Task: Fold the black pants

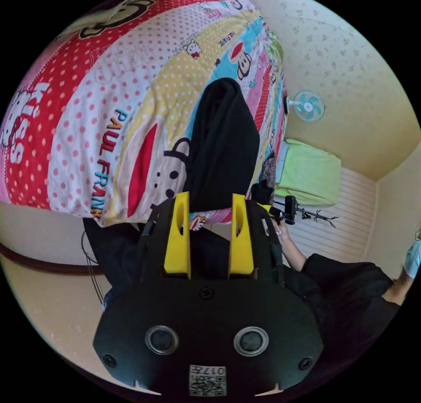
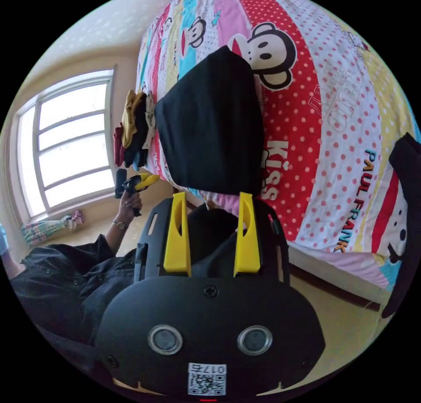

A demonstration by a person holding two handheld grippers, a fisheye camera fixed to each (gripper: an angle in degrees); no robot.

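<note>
Two yellow-jawed grippers, left gripper [image 1: 209, 201] and right gripper [image 2: 212, 201], both spread apart and gripping nothing, hang near black pants [image 1: 223, 139] lying on a cartoon-print bedspread [image 1: 87, 113].

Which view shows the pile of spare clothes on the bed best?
The right gripper view: the clothes pile sits at the bed's far edge by the window. In the left gripper view, I can't make it out with confidence.

daylight from window [image 2: 66, 144], blown out | room bright, soft shadows | fisheye edges bent | sharp
</note>
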